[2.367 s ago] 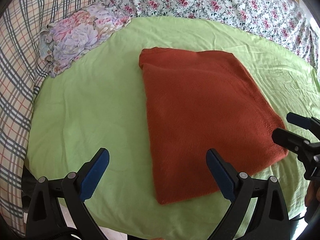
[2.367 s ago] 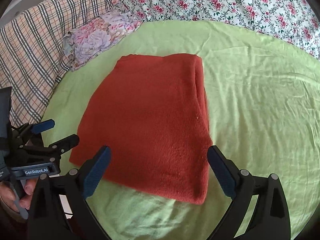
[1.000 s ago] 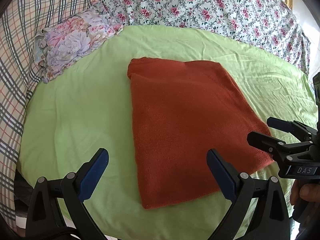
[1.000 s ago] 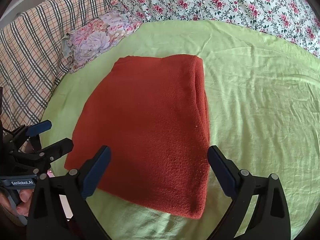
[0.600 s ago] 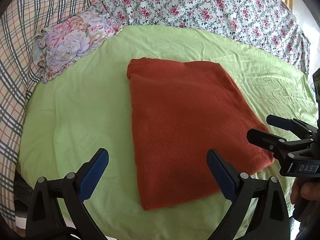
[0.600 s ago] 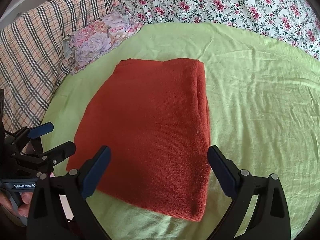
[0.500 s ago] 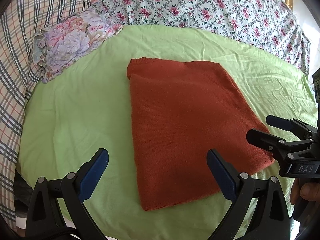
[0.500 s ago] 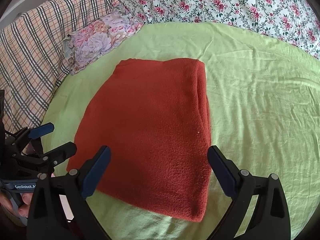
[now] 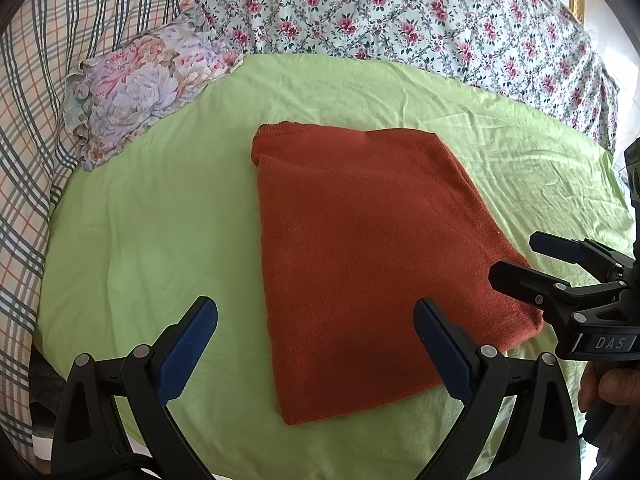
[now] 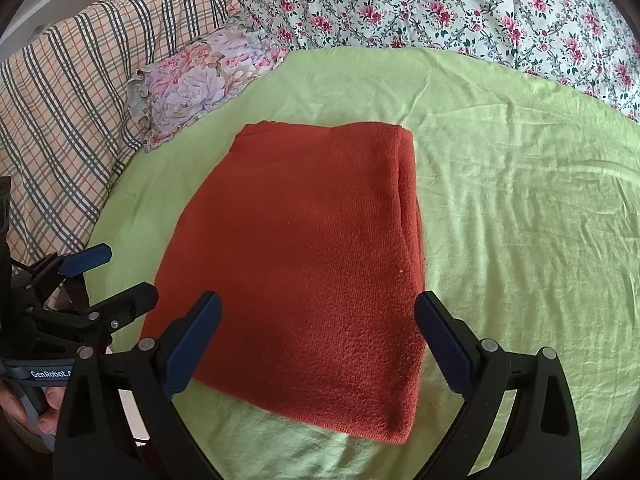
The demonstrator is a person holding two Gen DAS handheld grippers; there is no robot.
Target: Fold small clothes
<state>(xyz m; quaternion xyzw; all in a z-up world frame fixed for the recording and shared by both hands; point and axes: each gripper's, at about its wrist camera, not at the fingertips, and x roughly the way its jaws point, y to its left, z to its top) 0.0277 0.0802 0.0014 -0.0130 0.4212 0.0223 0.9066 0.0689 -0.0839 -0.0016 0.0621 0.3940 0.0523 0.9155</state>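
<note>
— On the green sheet (image 9: pixel 168 216), what is lying there?

— A rust-red knitted garment (image 9: pixel 360 240), folded into a flat rectangle and sitting about midway across that sheet. Its doubled edges are showing along its right side.

— And the two tools?

— Both are hovering at the sheet's near edge, touching nothing. The left gripper (image 9: pixel 316 344) is hanging over the garment's near left corner with its blue-padded fingers spread wide. The right gripper (image 10: pixel 318 340) is hanging over the near right corner, gaping just as wide, empty.

— Anything else around the sheet?

— A ruffled floral pillow (image 9: pixel 148 88) is resting at its far left corner, plaid bedding (image 10: pixel 68 112) is lying off to its left, and a rose-print cover (image 10: pixel 460 12) is lying beyond it.
</note>
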